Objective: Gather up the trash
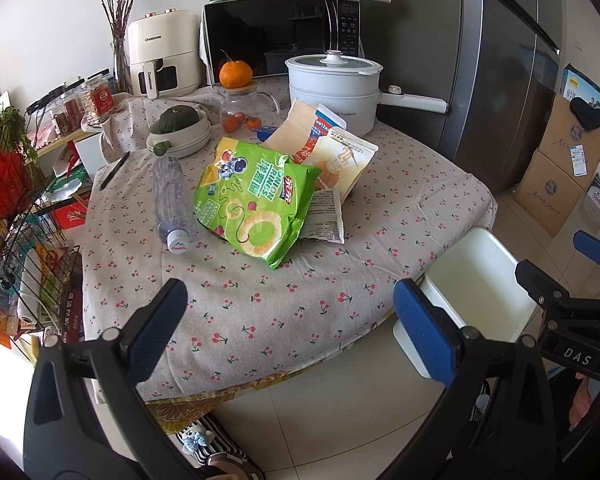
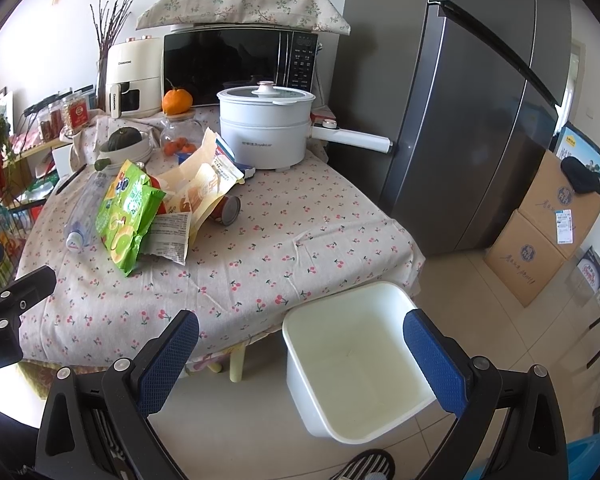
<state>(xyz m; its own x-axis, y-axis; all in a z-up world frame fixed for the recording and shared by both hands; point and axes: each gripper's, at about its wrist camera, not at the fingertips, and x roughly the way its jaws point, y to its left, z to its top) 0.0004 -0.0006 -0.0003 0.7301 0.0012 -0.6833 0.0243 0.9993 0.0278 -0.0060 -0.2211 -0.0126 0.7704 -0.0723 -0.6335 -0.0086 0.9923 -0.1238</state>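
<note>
Trash lies in a pile on the cherry-print tablecloth: a green snack bag, an empty clear plastic bottle on its side to its left, cream and blue food pouches behind it, and a red can lying partly under the pouches. A white square bin stands empty on the floor by the table's right edge. My left gripper is open and empty, short of the pile at the table's near edge. My right gripper is open and empty above the bin.
A white electric pot, microwave, air fryer, glass jar with an orange on its lid and a bowl holding a squash stand at the back. A wire rack is left; fridge and cardboard boxes right.
</note>
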